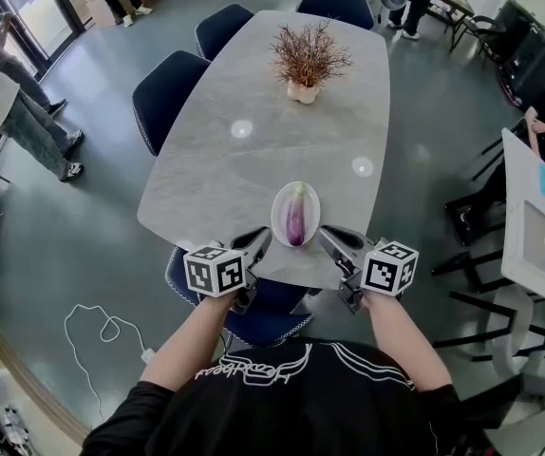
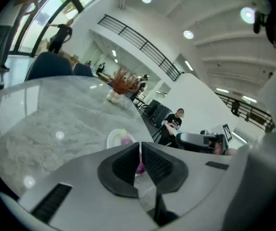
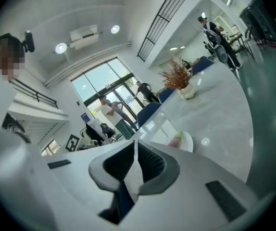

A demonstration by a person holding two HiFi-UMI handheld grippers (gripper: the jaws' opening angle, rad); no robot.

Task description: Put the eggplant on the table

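we see the eggplant (image 1: 295,218) lying lengthwise in a white plate (image 1: 278,207) at the near edge of the grey marble table (image 1: 234,160), pale stem end pointing away from us and purple body toward us. it's on the plate, not on the table surface itself. left gripper (image 1: 259,241) sits just left of the plate at the table edge and right gripper (image 1: 329,237) just right of it, both angled inward toward the plate, neither touching the eggplant. in the left gripper view the ribbed pads meet at the tips with only a thin slit behind them; nothing is clamped, and the purple seen through the slit is the eggplant on the plate beyond. the right gripper view shows the same: pads closed tip to tip, nothing held, plate and eggplant off to the right of the jaws. farther along the table a dried plant (image 1: 309,55) stands in a small pale pot (image 1: 303,91), well apart from the plate. dark blue chairs (image 1: 168,93) line the table's left side, and one is tucked under the near edge below the grippers. a white cable (image 1: 102,331) lies looped on the floor (image 1: 73,245) to our left. people stand and sit around the room's edges.
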